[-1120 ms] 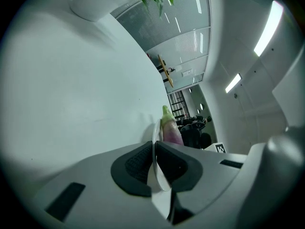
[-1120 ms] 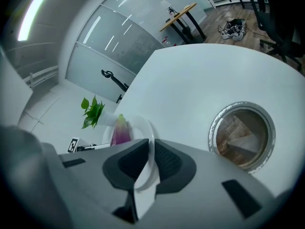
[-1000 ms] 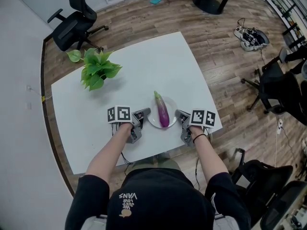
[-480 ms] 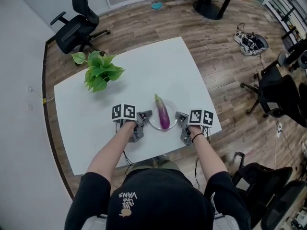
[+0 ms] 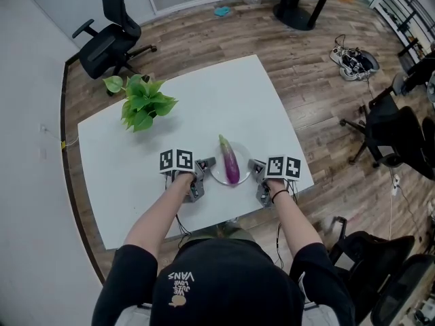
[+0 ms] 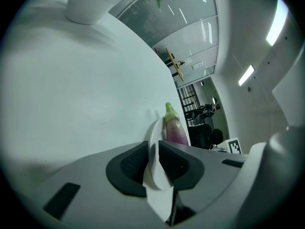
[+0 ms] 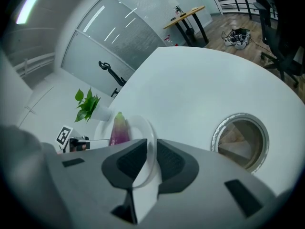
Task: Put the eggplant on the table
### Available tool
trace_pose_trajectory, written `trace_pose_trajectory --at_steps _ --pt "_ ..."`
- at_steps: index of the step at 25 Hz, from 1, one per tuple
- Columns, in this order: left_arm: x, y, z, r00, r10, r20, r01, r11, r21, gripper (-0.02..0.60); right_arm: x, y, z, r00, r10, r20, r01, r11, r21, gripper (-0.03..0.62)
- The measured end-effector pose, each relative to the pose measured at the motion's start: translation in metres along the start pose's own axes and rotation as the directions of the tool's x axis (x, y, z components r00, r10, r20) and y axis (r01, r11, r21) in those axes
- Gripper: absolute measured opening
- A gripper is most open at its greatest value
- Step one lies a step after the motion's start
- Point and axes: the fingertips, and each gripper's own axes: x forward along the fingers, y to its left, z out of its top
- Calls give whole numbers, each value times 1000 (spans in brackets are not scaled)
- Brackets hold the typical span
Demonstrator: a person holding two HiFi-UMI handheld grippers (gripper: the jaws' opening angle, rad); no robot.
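Observation:
A purple eggplant [image 5: 231, 163] with a green cap lies on a small white plate [image 5: 219, 175] near the front edge of the white table [image 5: 204, 107]. My left gripper [image 5: 207, 163] is at the plate's left rim. Its jaws are opening, and the rim [image 6: 155, 142] stands between the pads with a thin gap. My right gripper [image 5: 255, 165] is shut on the right rim [image 7: 147, 142]. Both gripper views show the eggplant [image 6: 175, 128] [image 7: 118, 130] just past the jaws.
A potted green plant [image 5: 143, 100] stands at the table's far left. A round cable hole [image 7: 240, 140] is in the tabletop to the right of the right gripper. Office chairs [image 5: 109, 36] [image 5: 394, 128] stand on the wooden floor around the table.
Both grippers and the plate with the eggplant stay where they were; only the head view has shifted slightly.

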Motion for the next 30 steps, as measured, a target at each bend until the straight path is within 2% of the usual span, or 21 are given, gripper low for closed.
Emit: trace_pose_trajectory --at_steps 8,14,18,21,24,30 --pt "-6 -4 3 1000 18 10 -19 999 42 123 -3 1 2 1000 -1 18 1 1000 2 75" --pt "-11 -5 3 1000 26 12 -27 995 97 133 -9 -4 2 998 -60 27 62 995 -72 92" --pt "-17 -10 7 998 20 52 -28 987 160 133 -15 3 6 996 -63 67 70 991 -116 92" --pt "-24 -23 12 995 2 98 -25 971 236 132 -21 11 12 992 -63 105 80 983 -165 92" --pt "-35 -39 19 985 -17 171 -40 945 323 124 -30 21 18 987 -51 153 82 976 -203 92" --pt "-55 -62 25 961 -41 274 -92 887 452 40 -51 46 27 966 4 257 71 957 -280 32"
